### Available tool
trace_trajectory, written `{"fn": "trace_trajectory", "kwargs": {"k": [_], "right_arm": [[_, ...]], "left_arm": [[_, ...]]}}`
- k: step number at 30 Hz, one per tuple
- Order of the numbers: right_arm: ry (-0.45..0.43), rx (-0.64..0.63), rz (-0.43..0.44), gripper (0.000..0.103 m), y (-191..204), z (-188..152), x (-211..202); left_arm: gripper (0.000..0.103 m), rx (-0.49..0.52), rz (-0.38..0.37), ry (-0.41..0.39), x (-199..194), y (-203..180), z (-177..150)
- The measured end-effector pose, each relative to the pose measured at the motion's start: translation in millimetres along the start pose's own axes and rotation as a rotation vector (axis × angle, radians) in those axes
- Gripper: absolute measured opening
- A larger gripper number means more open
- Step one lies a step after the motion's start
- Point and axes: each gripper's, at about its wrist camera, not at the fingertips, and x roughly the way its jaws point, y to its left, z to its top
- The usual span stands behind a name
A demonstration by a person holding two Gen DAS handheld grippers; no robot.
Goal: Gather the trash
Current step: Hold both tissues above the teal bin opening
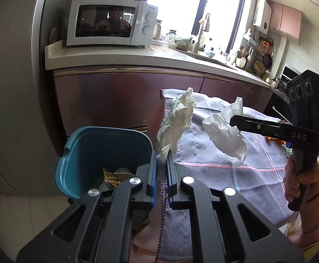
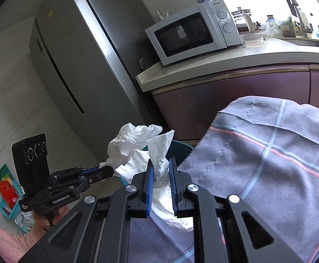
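Note:
My left gripper (image 1: 161, 155) is shut on a crumpled white tissue (image 1: 177, 120) and holds it in the air at the table's edge, just right of the teal trash bin (image 1: 80, 153). My right gripper (image 2: 161, 164) is shut on a second crumpled white tissue (image 2: 159, 151); it also shows in the left wrist view (image 1: 225, 133), held above the grey checked tablecloth (image 1: 214, 175). In the right wrist view the left gripper (image 2: 106, 169) holds its tissue (image 2: 126, 142) over the bin, whose rim (image 2: 181, 146) barely shows. The bin holds some wrappers (image 1: 111, 176).
A kitchen counter (image 1: 137, 59) with a white microwave (image 1: 111, 22) stands behind the bin. A tall fridge (image 2: 76, 65) is to the left. A teal basket with red packets (image 2: 6, 188) sits on the floor. The tablecloth (image 2: 268, 164) covers the table.

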Motion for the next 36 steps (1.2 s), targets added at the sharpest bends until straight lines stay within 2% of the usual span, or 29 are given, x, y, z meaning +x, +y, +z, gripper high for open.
{"fn": "trace_trajectory", "kwargs": {"k": [22, 36], "right_arm": [[0.048, -0.025, 0.039, 0.013, 18.8, 12.4, 42.7], [0.069, -0.020, 0.043, 0.013, 23.2, 16.8, 62.5]], "left_arm": [[0.008, -0.053, 0.050, -0.005, -3.9, 31.9, -5.9], [0.008, -0.076, 0.076, -0.005, -5.0, 37.0, -9.0]]}}
